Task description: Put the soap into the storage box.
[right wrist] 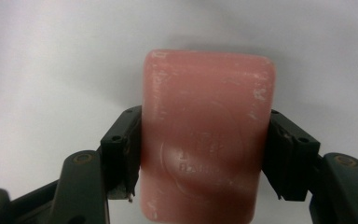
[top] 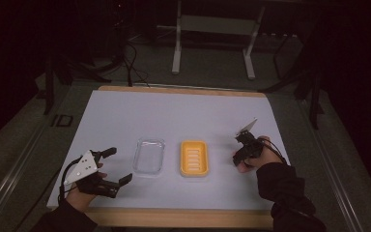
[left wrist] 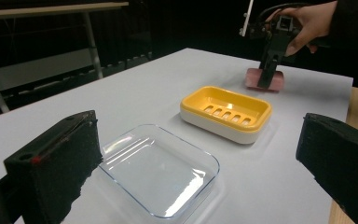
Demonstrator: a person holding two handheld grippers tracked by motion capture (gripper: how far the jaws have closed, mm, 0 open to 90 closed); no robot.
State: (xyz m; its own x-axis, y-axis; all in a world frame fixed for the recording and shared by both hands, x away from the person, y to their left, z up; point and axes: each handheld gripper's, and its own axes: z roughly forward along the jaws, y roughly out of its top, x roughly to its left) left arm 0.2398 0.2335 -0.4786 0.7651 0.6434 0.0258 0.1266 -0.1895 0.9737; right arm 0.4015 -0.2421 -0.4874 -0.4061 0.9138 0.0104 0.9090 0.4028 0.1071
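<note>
Right gripper view: pink soap [right wrist: 207, 135] clamped between right claw [right wrist: 200, 154] pads

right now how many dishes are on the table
2. The clear dish sits left of centre, nearer the left gripper. The yellow soap dish lies just right of it, apart from it. Both look empty; the pink soap is clamped in the right gripper.

Your right gripper [top: 240, 151] points steeply down at the table from your raised right hand [top: 257, 155], jaws clamped tight, while your left gripper [top: 110, 167] lies low and level in your left hand [top: 79, 193], jaws spread wide apart.
</note>
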